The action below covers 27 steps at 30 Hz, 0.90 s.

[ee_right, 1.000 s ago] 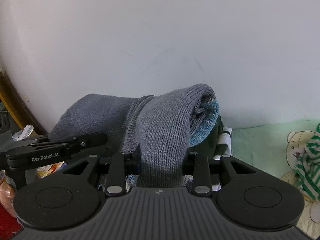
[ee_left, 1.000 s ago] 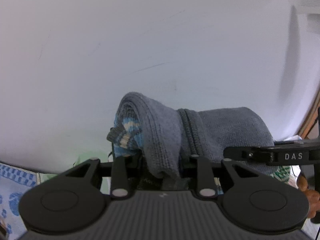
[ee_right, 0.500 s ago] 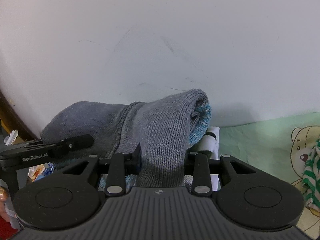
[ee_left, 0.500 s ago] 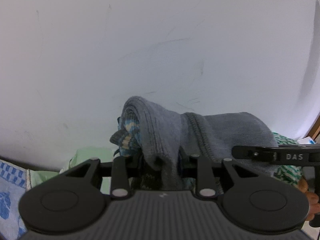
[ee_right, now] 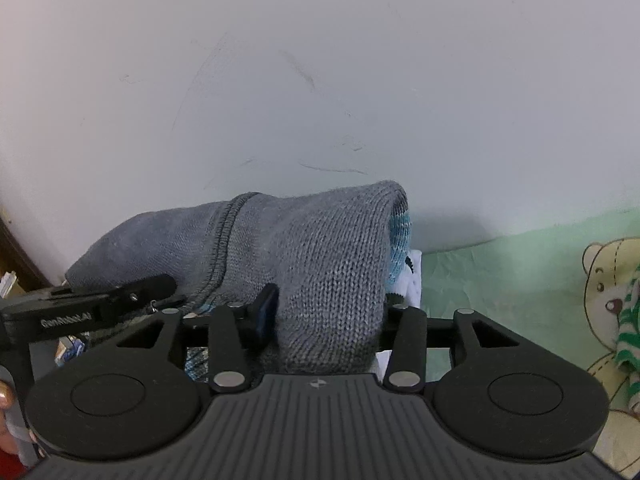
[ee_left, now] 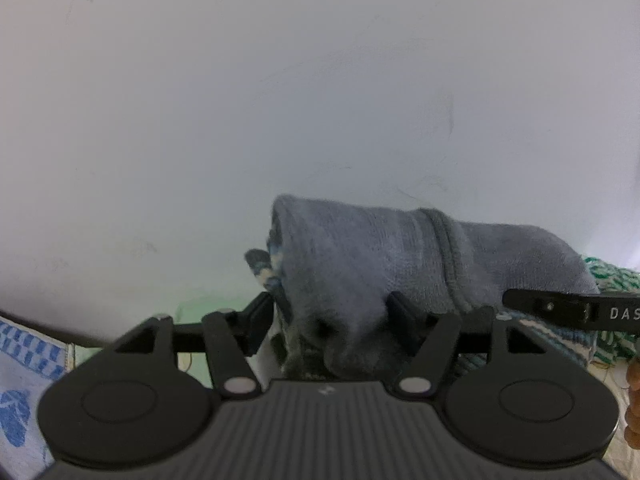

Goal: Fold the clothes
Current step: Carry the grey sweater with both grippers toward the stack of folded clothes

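Observation:
A grey knit garment with blue and cream stripes (ee_left: 360,256) hangs between my two grippers in front of a white wall. My left gripper (ee_left: 332,312) holds one end; its jaws stand wider apart than before, with cloth bunched between them. My right gripper (ee_right: 328,312) holds the other end (ee_right: 320,264), its jaws also spread with cloth between them. Each gripper shows at the side of the other's view: the right one in the left wrist view (ee_left: 568,310), the left one in the right wrist view (ee_right: 88,308).
A white wall (ee_left: 280,100) fills most of both views. A green sheet with a teddy bear print (ee_right: 520,272) lies at the right. A green-and-white striped cloth (ee_right: 628,332) lies on it. A blue-patterned white cloth (ee_left: 20,380) shows at lower left.
Both grippers' jaws have spread wider around the garment. Both views have tilted down a little, showing more bedding, and the garment sits lower against the wall.

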{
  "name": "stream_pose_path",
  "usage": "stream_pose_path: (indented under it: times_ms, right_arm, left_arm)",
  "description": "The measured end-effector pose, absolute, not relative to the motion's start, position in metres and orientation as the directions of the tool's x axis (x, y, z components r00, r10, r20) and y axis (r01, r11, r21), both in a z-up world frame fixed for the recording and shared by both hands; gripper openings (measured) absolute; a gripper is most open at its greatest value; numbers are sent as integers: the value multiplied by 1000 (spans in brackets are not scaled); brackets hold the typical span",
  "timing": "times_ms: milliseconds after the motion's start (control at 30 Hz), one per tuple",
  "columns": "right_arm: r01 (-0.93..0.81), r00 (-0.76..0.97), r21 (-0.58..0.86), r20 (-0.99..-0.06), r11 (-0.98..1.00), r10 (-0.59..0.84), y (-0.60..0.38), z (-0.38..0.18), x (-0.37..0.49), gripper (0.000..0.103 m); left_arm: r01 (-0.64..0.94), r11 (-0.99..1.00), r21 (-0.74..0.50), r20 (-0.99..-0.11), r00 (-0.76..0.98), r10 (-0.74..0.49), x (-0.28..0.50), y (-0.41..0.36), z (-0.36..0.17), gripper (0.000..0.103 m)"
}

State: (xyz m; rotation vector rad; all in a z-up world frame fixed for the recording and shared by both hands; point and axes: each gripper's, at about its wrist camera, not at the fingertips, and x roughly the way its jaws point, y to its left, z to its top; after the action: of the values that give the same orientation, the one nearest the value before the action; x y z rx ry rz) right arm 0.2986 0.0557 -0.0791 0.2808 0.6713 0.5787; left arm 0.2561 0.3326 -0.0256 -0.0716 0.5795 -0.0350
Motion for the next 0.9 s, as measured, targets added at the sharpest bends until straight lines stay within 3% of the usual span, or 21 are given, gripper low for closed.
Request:
stream_pose_path:
  times_ms: [233, 333, 400, 500, 700, 800, 833, 900]
  right_arm:
    - [-429, 767, 262, -399, 865, 502, 39, -36, 268, 48]
    - [-413, 821, 193, -345, 890, 456, 41, -22, 258, 46]
    - [-403, 819, 146, -384, 904, 427, 54, -25, 261, 42]
    - [-378, 818, 120, -422, 918, 392, 71, -33, 263, 40]
    - [-371, 792, 183, -449, 910, 414, 85, -48, 273, 43]
    - [-416, 778, 151, -451, 897, 437, 91, -53, 275, 44]
    - [-424, 779, 128, -453, 896, 434, 93, -54, 274, 45]
    - [-420, 793, 69, -458, 905, 402, 101, -58, 278, 47]
  left_arm:
    - [-38, 999, 35, -416, 908, 49, 199, 358, 14, 68]
    - [-41, 999, -18, -377, 926, 31, 198, 357, 33, 59]
    - [-11, 998, -55, -392, 920, -12, 208, 344, 34, 54]
    - [13, 1000, -13, -436, 900, -18, 226, 316, 17, 51]
    - [-78, 990, 119, -530, 838, 130, 251, 311, -30, 49]
    - [-85, 981, 172, -528, 833, 164, 251, 319, -47, 55]
    - [-92, 982, 165, -529, 832, 167, 251, 323, -49, 62]
    - [-110, 989, 97, -549, 823, 145, 256, 336, -53, 66]
